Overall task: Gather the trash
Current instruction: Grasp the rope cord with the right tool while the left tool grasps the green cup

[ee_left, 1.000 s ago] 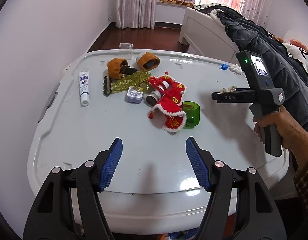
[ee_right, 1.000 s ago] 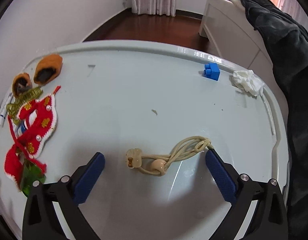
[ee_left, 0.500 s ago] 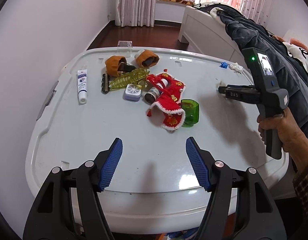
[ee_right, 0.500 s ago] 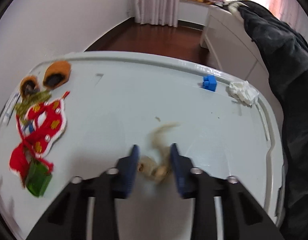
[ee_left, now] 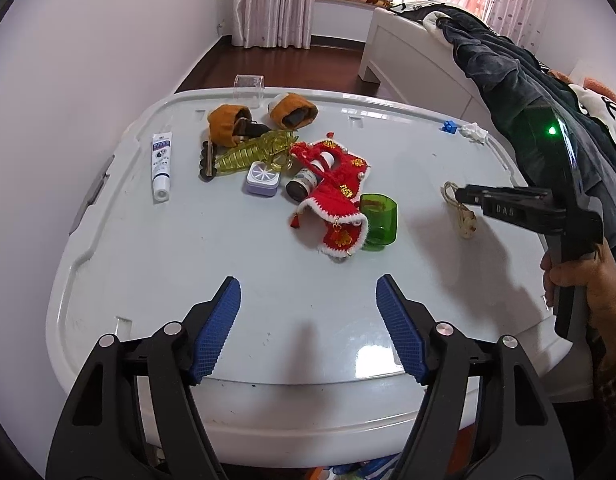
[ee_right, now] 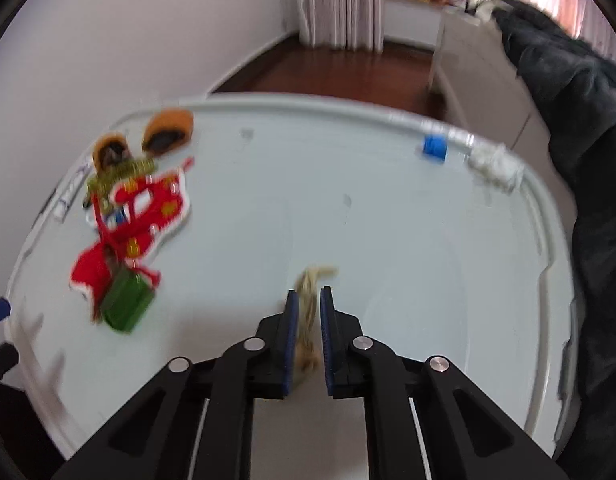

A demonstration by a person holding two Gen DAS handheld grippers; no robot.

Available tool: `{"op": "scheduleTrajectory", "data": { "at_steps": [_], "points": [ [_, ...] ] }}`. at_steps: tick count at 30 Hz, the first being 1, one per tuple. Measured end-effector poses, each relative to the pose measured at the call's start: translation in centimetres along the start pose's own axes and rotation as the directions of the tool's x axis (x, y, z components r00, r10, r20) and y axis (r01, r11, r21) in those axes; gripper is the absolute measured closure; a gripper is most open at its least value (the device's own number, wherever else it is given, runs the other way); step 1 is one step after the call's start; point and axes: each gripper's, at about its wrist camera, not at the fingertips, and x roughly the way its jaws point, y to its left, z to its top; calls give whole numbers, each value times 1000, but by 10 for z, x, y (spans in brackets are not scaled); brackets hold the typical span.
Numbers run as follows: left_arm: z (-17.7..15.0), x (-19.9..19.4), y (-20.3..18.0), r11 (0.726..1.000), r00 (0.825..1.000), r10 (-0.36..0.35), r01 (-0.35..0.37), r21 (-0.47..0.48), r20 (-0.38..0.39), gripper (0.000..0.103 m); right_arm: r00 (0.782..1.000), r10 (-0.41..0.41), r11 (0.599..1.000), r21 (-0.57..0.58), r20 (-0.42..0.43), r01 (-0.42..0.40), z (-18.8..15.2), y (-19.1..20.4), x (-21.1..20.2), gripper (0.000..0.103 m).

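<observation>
In my right hand (ee_left: 579,284) I hold the right gripper (ee_right: 306,300). Its two blue pads stand narrow and a beige cord (ee_right: 308,312) is caught between them. The jaws are opening a little at this moment, but the cord is not loose: in the left wrist view it hangs from the tip of the gripper, above the table (ee_left: 268,280), with a loop on top and a small pale charm at the lower end. The right wrist view is blurred, so I cannot tell how much of the cord is inside the pads.

My left gripper (ee_left: 308,320) hangs over the near edge of the table. Its blue fingers (ee_left: 216,328) are wide apart and there is only bare table top between them.

On the far left part of the table lies a group of things close together: a white tube (ee_left: 161,166), two orange slippers (ee_left: 294,110), a yellow-green comb (ee_left: 256,152), a small round purple box (ee_left: 262,178), a dark little bottle (ee_left: 302,186), a red knitted cloth (ee_left: 339,200) with white border, and a green cup (ee_left: 377,222) that touches the cloth. Near the far right corner there is a blue block (ee_left: 449,126), and just beside it a crumpled white tissue (ee_left: 473,132). These two are well apart from both grippers.
</observation>
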Motion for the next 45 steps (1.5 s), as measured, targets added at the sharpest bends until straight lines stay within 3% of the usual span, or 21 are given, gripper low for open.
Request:
{"op": "scheduleTrajectory", "data": {
  "at_steps": [2, 4, 6, 7, 10, 11, 12, 13, 17, 23, 27, 33, 36, 39, 45],
  "points": [
    [0, 1, 0, 1000, 1000, 3, -3, -1, -3, 34, 999, -33, 999, -10, 8, 33, -3, -1, 1, 16],
    [0, 3, -1, 1000, 1000, -1, 1, -1, -9, 34, 999, -35, 998, -51, -4, 35, -8, 3, 6, 15],
    [0, 4, -3, 1000, 1000, -8, 8, -1, -14, 34, 997, -77, 990, -122, -12, 75, -12, 12, 15, 29],
    [0, 4, -5, 1000, 1000, -11, 11, 1, -17, 34, 998, -62, 990, -130, 0, 61, -13, 14, 15, 30],
    [-1, 5, -9, 1000, 1000, -13, 13, 17, -19, 34, 998, -57, 993, -105, -20, 55, -5, 17, 15, 52],
    [-1, 5, -9, 1000, 1000, -11, 11, 23, -20, 34, 999, -14, 995, -103, -40, 10, -2, 19, 15, 80],
    [-1, 6, -8, 1000, 1000, -9, 9, 22, -20, 34, 998, 5, 997, -82, -56, -9, -1, 21, 15, 94],
    [-1, 6, -6, 1000, 1000, -10, 10, 16, -20, 34, 998, -18, 996, -92, -58, 13, -2, 26, 14, 96],
    [1, 4, -1, 1000, 1000, -25, 24, -14, -19, 34, 998, -29, 993, -120, -53, 23, -9, 37, 10, 97],
    [2, 3, 2, 1000, 1000, -22, 22, -18, -10, 34, 994, 92, 995, -23, -61, -94, -18, 26, -6, 98],
    [2, 1, 2, 999, 1000, -25, 25, -21, -3, 34, 988, 150, 989, 3, -20, -150, -22, 27, -32, 98],
    [8, 0, -16, 991, 991, -129, 128, 23, 27, 34, 967, 243, 969, 33, 71, -246, -40, 39, -89, 98],
    [20, 10, -39, 984, 988, -152, 149, 96, 26, 34, 960, 262, 964, 23, 99, -266, -49, 43, -106, 98],
    [35, 30, -54, 976, 982, -187, 185, 111, 11, 34, 961, 256, 966, 17, 104, -259, -50, 38, -107, 98],
    [42, 75, -67, 981, 989, -141, 145, 131, -38, 34, 957, 270, 959, 62, 111, -278, -53, 14, -106, 98]
  ]
}}
